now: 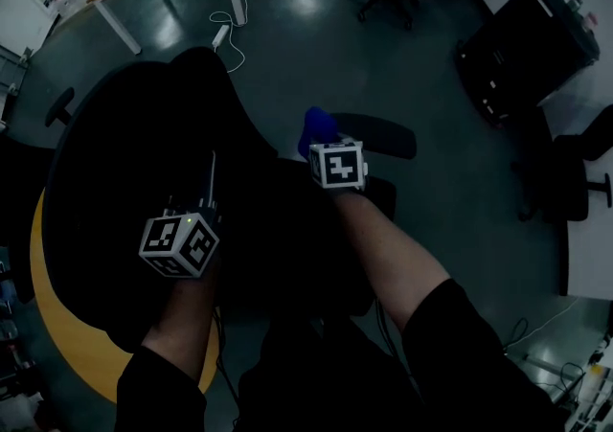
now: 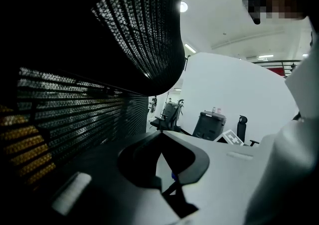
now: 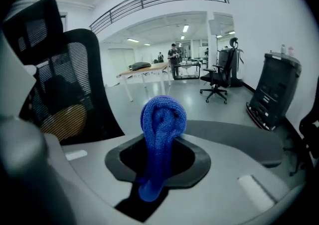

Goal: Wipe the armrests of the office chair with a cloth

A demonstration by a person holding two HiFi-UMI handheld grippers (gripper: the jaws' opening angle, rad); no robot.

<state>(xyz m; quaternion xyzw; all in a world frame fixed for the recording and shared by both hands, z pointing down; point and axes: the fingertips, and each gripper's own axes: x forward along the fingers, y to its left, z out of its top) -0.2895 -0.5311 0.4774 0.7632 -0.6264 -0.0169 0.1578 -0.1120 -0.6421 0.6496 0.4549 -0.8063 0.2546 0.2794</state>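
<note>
1. Looking steeply down on a black office chair (image 1: 144,162) standing on a dim grey floor (image 1: 306,28), with two dark-sleeved arms reaching in and a gripper in each hand.
2. Holding a blue knitted cloth (image 3: 162,119) in the right gripper (image 3: 160,141), jaws closed narrowly on its middle. Bunched into a rounded knob just past the fingertips, with a thin tail trailing back between the jaws toward the gripper body.
3. Hovering at the near end of the armrest (image 1: 378,136) on the right of the head view, a dark flat pad stretching away to the right. Cloth just beside or on that end; contact not possible to confirm from either view.
4. Judged soft, light and limp: likely to fold and drag along the pad rather than skate over it, with nothing to break. Best gripped across the bunched middle, as now, leaving the knob free as the wiping face. Possibly prone to pulling loose under hard sideways pressure, given the small pinch.
5. Held close beside the mesh backrest (image 2: 139,39): the left gripper (image 2: 161,136), jaws drawn together on nothing, well apart from the cloth.
6. Not made out in the dark lower half of the head view: the chair's other armrest.
</note>
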